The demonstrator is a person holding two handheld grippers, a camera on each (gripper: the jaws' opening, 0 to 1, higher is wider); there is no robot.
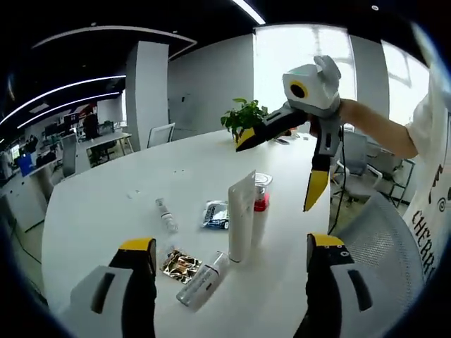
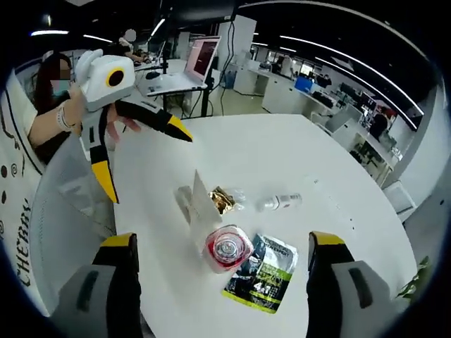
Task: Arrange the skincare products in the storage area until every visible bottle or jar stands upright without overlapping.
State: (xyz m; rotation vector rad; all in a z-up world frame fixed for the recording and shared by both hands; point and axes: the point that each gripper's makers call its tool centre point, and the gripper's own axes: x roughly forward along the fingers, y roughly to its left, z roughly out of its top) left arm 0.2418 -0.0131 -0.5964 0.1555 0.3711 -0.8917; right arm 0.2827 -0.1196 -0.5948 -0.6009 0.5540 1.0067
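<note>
Left gripper view: the left gripper [image 1: 232,264] sits at the bottom of the frame, fingers spread wide and gripping nothing. Just above them, centre frame, a white tube [image 1: 242,215] stands upright on the white surface [image 1: 106,204]. Right behind it, touching or nearly so, stands a bottle with a red band [image 1: 261,204]. Lower centre, a clear bottle [image 1: 202,281] lies on its side, a shiny gold packet [image 1: 181,264] just left of it. A small bottle [image 1: 166,215] lies flat further left, and a dark sachet [image 1: 215,214] lies between it and the tube. The right gripper [image 1: 289,155] hangs in the upper right of the frame above the surface, fingers splayed apart and empty. A plant [image 1: 243,117] stands at the far edge.

Right gripper view: the right gripper's fingers rise wide apart at the bottom corners, empty. The red-banded bottle [image 2: 227,248] sits at lower centre seen from above, the sachet [image 2: 265,271] beside it to the right, the tube [image 2: 202,201] just above. The gold packet [image 2: 223,199] and small bottle [image 2: 279,203] lie mid-frame. The left gripper [image 2: 144,158] hovers upper left, open.
</note>
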